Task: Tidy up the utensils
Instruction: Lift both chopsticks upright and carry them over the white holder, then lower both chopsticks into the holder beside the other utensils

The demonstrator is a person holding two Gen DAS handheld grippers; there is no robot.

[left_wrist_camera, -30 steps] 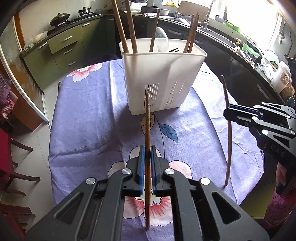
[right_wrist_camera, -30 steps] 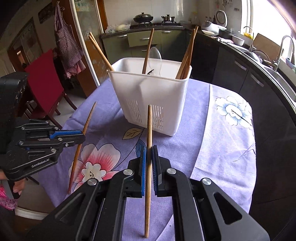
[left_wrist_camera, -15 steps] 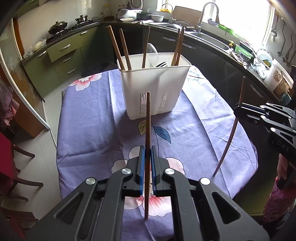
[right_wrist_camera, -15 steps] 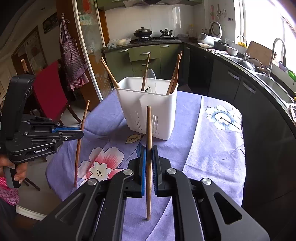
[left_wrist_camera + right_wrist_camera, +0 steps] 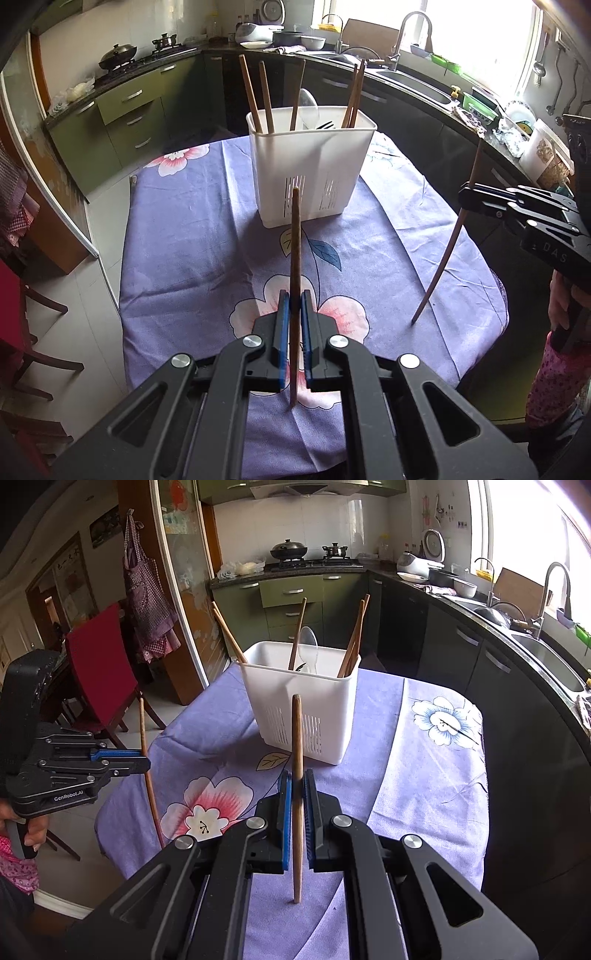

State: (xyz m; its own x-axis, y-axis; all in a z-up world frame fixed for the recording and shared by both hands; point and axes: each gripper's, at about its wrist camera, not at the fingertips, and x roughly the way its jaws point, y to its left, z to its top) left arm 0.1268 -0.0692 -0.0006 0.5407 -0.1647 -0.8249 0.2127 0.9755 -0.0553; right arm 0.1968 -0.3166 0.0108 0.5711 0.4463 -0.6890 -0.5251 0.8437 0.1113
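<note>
White utensil caddy (image 5: 312, 170): landmark, standing upright on the floral tablecloth (image 5: 192, 236); slotted lower walls; its interior dividers are hidden behind the near wall, so compartments cannot be told apart. Contents, lower ends concealed inside: several wooden chopsticks (image 5: 251, 98) leaning outward above the rim, a clear plastic spoon (image 5: 308, 648), and a dark fork (image 5: 325, 125) of which only the tines show. Left gripper (image 5: 291, 306): on the near side of the caddy, above the cloth, blue pads clamped narrowly on one wooden chopstick (image 5: 294, 240); long axis close to vertical, upper end reaching toward the caddy, lower tip hanging clear of the cloth. Right gripper (image 5: 295, 786): likewise near the caddy's front, pads pinched on a second chopstick (image 5: 296, 738); axis upright, rounded thicker end uppermost. Each gripper's body is cut off by its own frame edge. A hand (image 5: 33, 829) on the left gripper's handle is only partly visible.
</note>
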